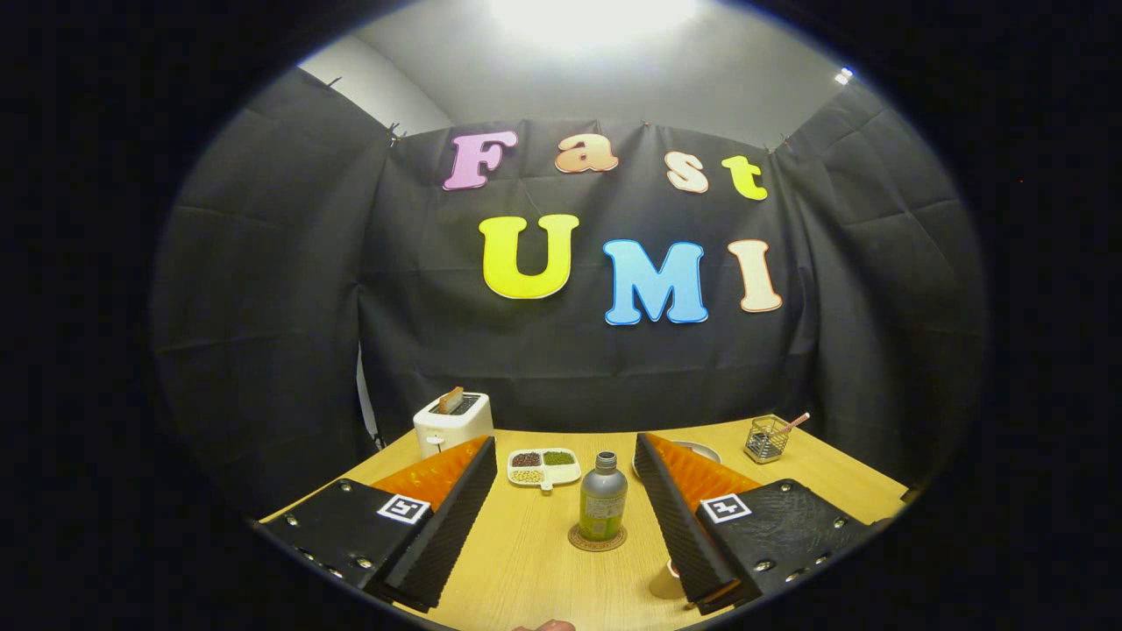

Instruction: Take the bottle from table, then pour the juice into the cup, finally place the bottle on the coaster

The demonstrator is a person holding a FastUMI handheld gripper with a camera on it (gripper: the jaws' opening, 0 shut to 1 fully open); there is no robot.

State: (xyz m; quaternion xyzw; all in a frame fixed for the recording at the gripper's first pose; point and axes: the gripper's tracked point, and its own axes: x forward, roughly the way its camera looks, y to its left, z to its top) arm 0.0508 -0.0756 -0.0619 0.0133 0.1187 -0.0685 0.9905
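A small bottle [603, 501] with a grey cap and a green label stands upright on a round woven coaster [597, 539], on the wooden table [543, 570]. It sits between my two fingers and a little ahead of them, touching neither. My gripper [565, 464] is open, its black ridged pads spread wide on either side of the bottle. A pale cup [666, 581] peeks out low beside the right finger, mostly hidden by it.
A white toaster [452, 421] with a slice in it stands at the back left. Behind the bottle lies a white divided dish [543, 467] of beans. A plate [706, 452] is half hidden by the right finger. A wire basket [767, 438] stands back right.
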